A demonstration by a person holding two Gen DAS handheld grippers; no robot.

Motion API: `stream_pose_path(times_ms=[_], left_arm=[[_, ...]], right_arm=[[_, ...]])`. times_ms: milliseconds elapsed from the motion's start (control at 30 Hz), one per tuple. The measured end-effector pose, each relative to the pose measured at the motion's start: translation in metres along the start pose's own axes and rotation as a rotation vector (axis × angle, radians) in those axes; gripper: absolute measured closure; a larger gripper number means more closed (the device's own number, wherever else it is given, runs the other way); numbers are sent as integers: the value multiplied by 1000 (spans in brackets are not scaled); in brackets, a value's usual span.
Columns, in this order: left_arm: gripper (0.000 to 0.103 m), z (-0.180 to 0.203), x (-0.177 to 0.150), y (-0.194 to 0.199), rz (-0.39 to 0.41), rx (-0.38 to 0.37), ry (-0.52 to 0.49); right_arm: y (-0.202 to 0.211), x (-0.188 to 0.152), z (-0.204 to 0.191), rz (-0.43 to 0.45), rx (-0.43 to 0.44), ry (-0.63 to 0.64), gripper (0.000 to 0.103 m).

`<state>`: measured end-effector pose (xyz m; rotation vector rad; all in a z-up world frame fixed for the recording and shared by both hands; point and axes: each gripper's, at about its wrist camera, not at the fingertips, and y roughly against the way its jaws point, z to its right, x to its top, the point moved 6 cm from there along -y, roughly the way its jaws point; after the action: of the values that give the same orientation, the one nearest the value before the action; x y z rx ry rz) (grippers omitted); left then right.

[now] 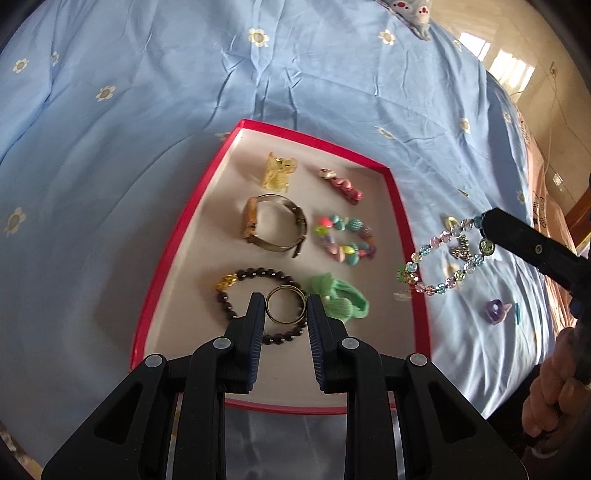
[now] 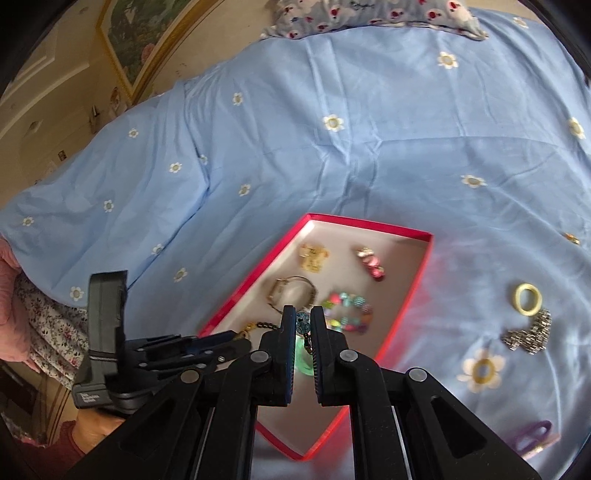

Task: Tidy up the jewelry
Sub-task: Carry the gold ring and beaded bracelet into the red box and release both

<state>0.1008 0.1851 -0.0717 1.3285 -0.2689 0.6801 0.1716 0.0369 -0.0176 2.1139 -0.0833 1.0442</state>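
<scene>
A red-rimmed tray (image 1: 400, 206) lies on the blue bedsheet and holds several pieces: a yellow claw clip (image 1: 277, 171), a pink heart clip (image 1: 341, 184), a gold watch (image 1: 275, 225), a colourful bead bracelet (image 1: 345, 236), a dark bead bracelet (image 1: 236, 291) and a green scrunchie (image 1: 341, 299). My left gripper (image 1: 286, 308) is shut on a brass ring (image 1: 286, 304) just above the tray. My right gripper (image 2: 303, 323) is shut on a crystal bead bracelet (image 1: 443, 254), which hangs in the air right of the tray.
On the sheet right of the tray lie a yellow ring (image 2: 528, 299), a silver rhinestone piece (image 2: 528, 334) and a purple clip (image 2: 532, 435). The tray (image 2: 402, 317) has bare floor along its right side. A floral pillow (image 2: 369, 14) lies at the far end.
</scene>
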Motion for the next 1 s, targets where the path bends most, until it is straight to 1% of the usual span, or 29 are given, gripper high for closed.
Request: stream_pose_path(times_ms=[200, 467, 633, 1000], left_arm=[[82, -6, -1, -13, -30, 12, 0], [82, -5, 0, -35, -73, 36, -30], [82, -3, 0, -41, -81, 49, -46], [82, -2, 0, -44, -81, 77, -66]], right_arm=[[-23, -2, -6, -26, 17, 7, 96], [-59, -30, 24, -113, -53, -18, 96], [-67, -37, 35, -139, -70, -28, 96], [-80, -44, 40, -178, -87, -19, 95]])
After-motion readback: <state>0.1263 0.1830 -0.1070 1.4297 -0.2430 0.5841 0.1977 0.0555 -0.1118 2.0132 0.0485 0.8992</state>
